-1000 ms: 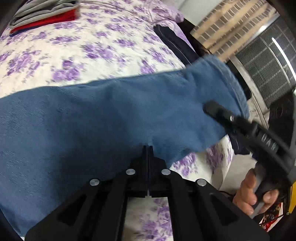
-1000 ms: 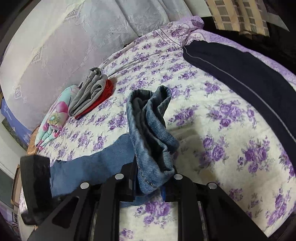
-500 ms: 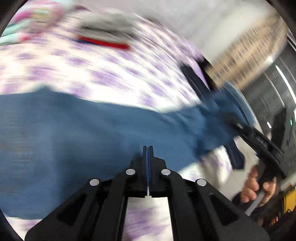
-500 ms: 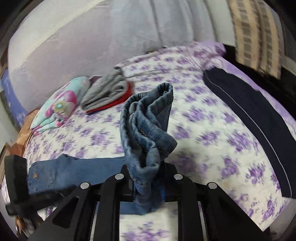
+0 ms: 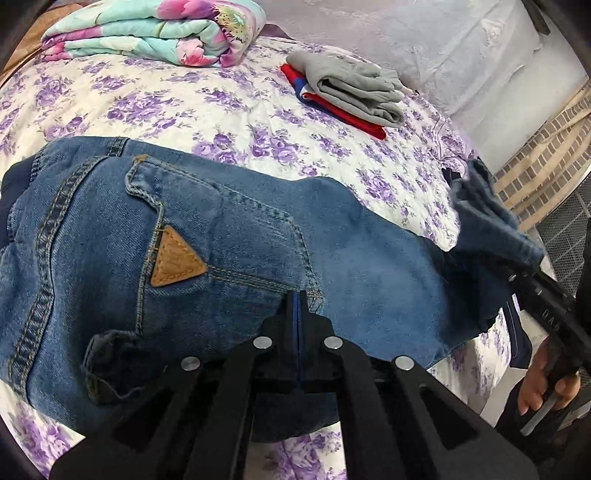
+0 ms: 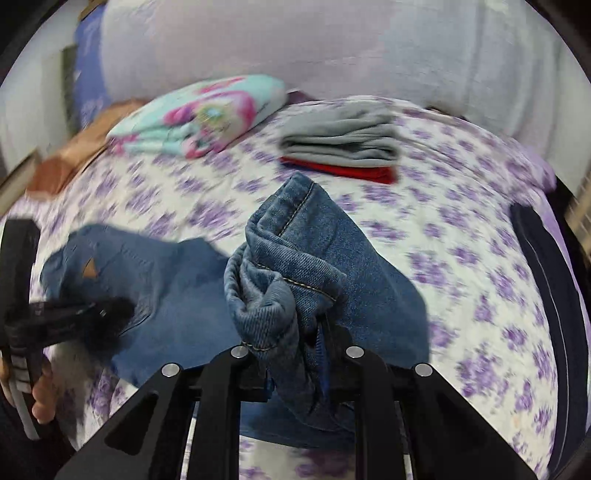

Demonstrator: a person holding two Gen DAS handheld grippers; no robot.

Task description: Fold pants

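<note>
- While your left gripper [image 5: 298, 317] is pinched flat on the seat edge of the jeans [image 5: 229, 236], its jaws show no gap; denim sits between them.
- Your right gripper [image 6: 295, 350] is clamped narrow on a bunched wad of the hem end of the same jeans, which stands up between the fingers.
- Jeans: blue denim, orange stitching, back pocket [image 5: 218, 236] with a tan triangular patch [image 5: 173, 264]; the seat lies on the bed by your left gripper, and the long axis runs across it toward the right gripper, where the leg end is lifted.
- Bedsheet [image 5: 155, 107]: white, purple flower print, under everything.
- Folded grey garment [image 5: 354, 90] on a red one [image 5: 354, 120], farther back, well apart from the jeans.
- Folded floral blanket [image 5: 155, 31], teal and pink, at the far edge.
- Dark navy garment [image 6: 550, 266] along the right side.
- Pale lace curtain [image 6: 295, 48] behind the bed; brick-pattern wall [image 5: 543, 147] at right.
</note>
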